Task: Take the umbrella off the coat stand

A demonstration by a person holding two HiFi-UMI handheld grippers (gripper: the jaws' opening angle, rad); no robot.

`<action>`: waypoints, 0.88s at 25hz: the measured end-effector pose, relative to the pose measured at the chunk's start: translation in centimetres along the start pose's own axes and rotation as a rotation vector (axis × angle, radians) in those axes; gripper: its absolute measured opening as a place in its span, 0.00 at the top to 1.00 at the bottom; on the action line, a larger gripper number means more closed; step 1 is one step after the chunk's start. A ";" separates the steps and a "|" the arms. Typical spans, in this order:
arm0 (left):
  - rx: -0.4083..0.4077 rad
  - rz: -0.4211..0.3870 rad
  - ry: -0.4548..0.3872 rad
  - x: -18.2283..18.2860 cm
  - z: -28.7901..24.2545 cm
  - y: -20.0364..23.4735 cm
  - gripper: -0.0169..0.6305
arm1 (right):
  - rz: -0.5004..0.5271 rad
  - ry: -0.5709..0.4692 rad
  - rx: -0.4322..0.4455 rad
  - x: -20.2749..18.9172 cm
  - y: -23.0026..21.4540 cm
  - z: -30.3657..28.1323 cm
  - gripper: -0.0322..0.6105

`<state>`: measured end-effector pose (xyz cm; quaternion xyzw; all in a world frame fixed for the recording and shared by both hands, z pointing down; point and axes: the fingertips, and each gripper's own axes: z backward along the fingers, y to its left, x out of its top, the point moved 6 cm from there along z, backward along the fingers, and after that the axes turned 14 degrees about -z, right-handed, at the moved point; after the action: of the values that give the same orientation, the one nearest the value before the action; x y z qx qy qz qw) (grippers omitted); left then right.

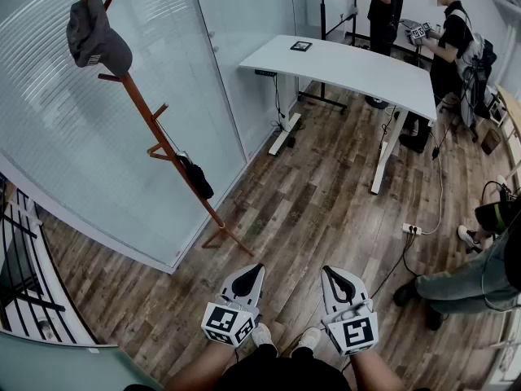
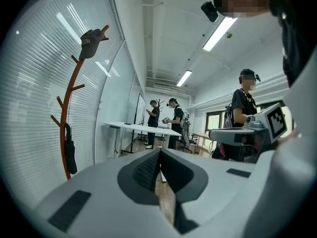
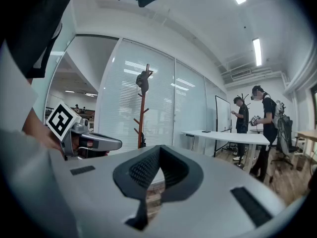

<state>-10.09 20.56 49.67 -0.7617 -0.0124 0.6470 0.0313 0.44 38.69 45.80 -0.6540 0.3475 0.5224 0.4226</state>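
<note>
There are two tongs. The left tongs (image 1: 254, 270) and the right tongs (image 1: 331, 273) are both closed, with nothing in them, low by the person's knees. One brown coat stand (image 1: 155, 129) leans by the glass wall. One black umbrella (image 1: 198, 177) hangs low on it, well apart from the tongs. One grey cap (image 1: 96, 35) hangs up top. Two people stand by one white surface (image 1: 350, 63).

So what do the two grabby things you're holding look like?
The left gripper and right gripper are light grey plastic, tapering to a point in front. Each has a white cube with black square markers at its back. The jaws are lined with black ribbed pads.
</note>
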 end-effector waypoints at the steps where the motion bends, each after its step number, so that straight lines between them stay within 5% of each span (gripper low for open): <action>1: 0.002 -0.005 0.000 -0.1 0.2 0.1 0.96 | -0.006 0.000 -0.006 0.0 0.1 0.0 0.95; 22: 0.083 -0.052 0.045 -2.4 3.6 5.7 0.96 | -0.066 0.060 0.069 -2.3 3.4 -6.2 0.94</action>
<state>-14.17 14.86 51.09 -0.7735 -0.0046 0.6288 0.0798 -0.67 31.69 47.97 -0.6656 0.3561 0.4760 0.4512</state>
